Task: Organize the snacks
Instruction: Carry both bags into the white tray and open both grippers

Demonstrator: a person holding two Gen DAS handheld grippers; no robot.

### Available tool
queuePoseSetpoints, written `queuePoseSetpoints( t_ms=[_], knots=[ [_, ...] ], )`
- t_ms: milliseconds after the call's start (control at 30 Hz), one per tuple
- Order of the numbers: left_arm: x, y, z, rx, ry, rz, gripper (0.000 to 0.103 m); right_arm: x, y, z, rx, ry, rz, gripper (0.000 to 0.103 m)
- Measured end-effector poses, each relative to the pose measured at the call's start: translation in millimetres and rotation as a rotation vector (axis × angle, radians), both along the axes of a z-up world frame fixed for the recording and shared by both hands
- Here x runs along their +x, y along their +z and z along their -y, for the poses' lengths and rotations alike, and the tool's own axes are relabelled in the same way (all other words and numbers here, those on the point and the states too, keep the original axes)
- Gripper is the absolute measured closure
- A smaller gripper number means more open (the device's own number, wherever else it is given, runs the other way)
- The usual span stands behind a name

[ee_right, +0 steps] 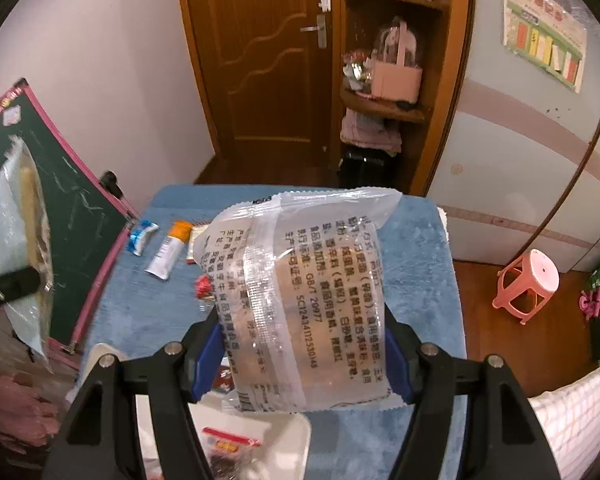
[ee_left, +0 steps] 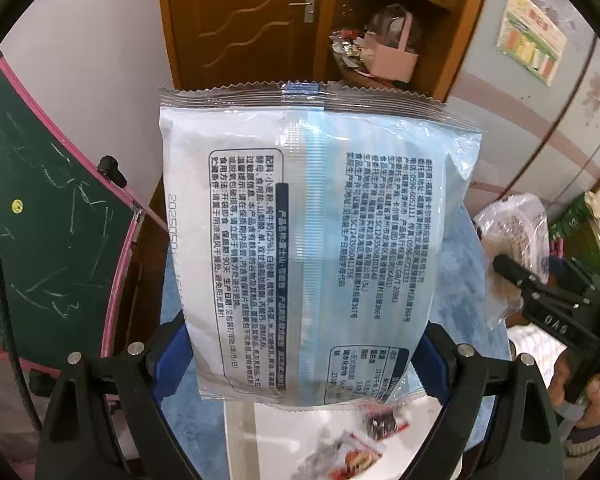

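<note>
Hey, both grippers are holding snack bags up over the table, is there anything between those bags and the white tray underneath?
Nothing visible blocks the way down. The left gripper holds the blue-and-white bag, the right gripper the clear bag, both above the white tray. The tray already holds small red wrapped snacks.

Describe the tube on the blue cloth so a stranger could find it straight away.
Start at the table's blue cloth, on the side by the green chalkboard. Three small things lie in a row there. The tube is the middle one, the only one with an orange cap end.
</note>
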State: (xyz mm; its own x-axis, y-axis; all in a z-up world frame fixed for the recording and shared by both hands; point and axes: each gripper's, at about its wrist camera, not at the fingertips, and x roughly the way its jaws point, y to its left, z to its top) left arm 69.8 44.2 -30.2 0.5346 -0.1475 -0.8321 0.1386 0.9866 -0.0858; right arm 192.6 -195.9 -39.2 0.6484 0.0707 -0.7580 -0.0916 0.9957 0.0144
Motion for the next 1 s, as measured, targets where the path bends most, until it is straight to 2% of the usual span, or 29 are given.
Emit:
queuePoseSetpoints(
  t_ms=[167, 267, 400, 567, 800, 1000],
  knots=[
    [-17, 10, -16, 0.002, -0.024, 0.029, 0.011, -45, 22, -8, 0.047, 0.006, 0.023, 0.035],
    [-32, 8, -21, 0.004, -0.029, 0.03, 0.011, -66, 25, -12, 0.082, 0.011, 0.018, 0.035],
    [-32, -1, -25, 0.004, -0.014, 0.024, 0.011, -92, 19, -22, 0.131, 0.032, -0.03, 0.035],
    [-20, -21, -26, 0.015, 0.008, -0.025, 0.011, -112, -5, -36, 0.144, 0.06, -0.11, 0.035],
    [13, -65, -6, 0.067, -0.002, -0.134, 0.011, -131, -70, -49, 0.177, 0.03, -0.305, 0.035],
    [7, -104, 0, 0.091, 0.005, -0.211, 0.011, -136, -106, -55, 0.187, -0.009, -0.387, 0.034]
  ],
)
